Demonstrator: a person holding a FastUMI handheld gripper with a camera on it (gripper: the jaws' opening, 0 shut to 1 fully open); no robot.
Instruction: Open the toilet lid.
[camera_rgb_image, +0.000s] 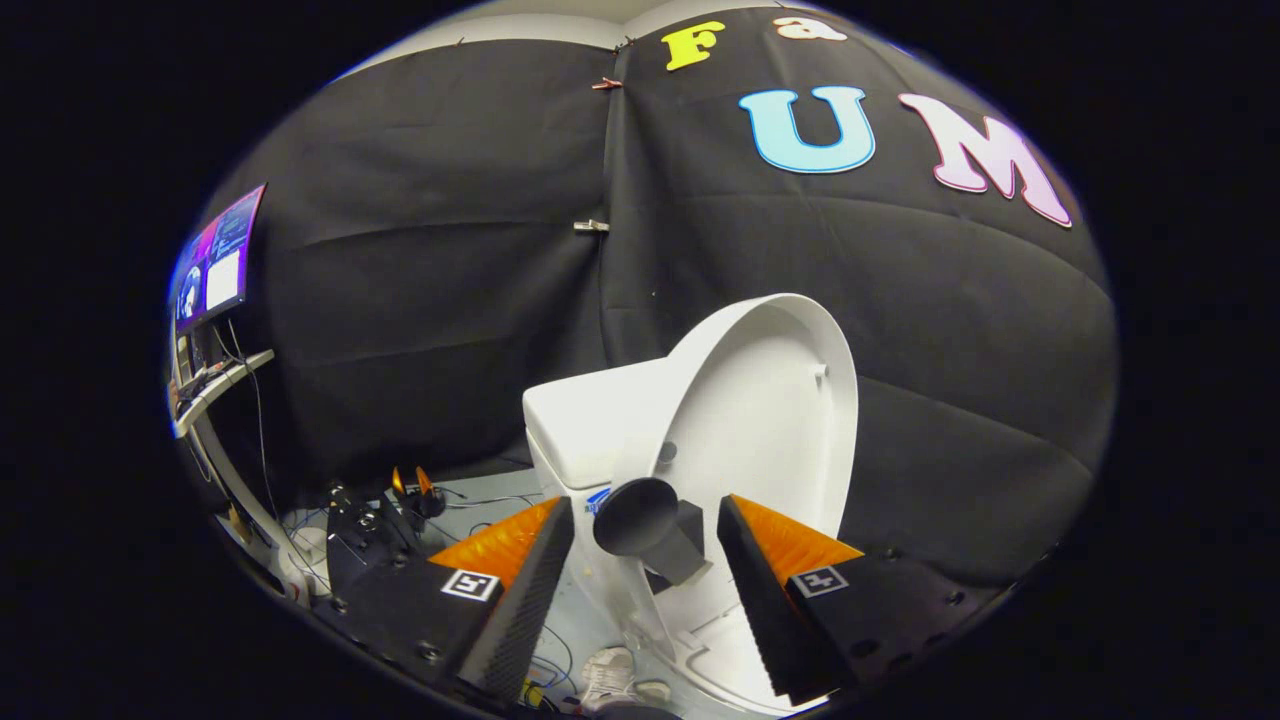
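My gripper (645, 545) looks down along its two fingers at a white toilet (580, 420) that stands against the black cloth wall (430, 300) of the booth. My jaws stand wide apart and hold nothing; each finger is a wedge with a ribbed, foam-like inner face, and each carries a small square marker (470, 585) on its flat back.

The toilet lid (760, 410) is already raised. It stands nearly upright, tilted a little back toward the tank, and shows me its smooth, glossy, hollow underside: a rounded oval shell with a raised rim all round and a small bumper nub (820, 375) near its far edge. It rises just beyond my fingers, more over the right one than the left.

On the lid's lower part, between my fingertips and a little ahead of them, a dark knob (645, 525) sticks out: a round, matt disc on a blocky stem, fixed to the lid. Neither finger touches it.

The tank (575, 415) behind the lid is a boxy white block with softly rounded corners and a small blue mark on its front. Below, between my fingers, part of the white seat and bowl rim (715, 640) curves away, smooth and shiny.

Off beyond my left finger, a lit screen (215, 260) hangs on a pale curved stand (225, 440), with thin cables (470, 500) trailing across the light floor (480, 515) and some dark gear (360, 525) lying there. The cloth wall hangs in soft folds, pinned at a seam with small clips (590, 226).
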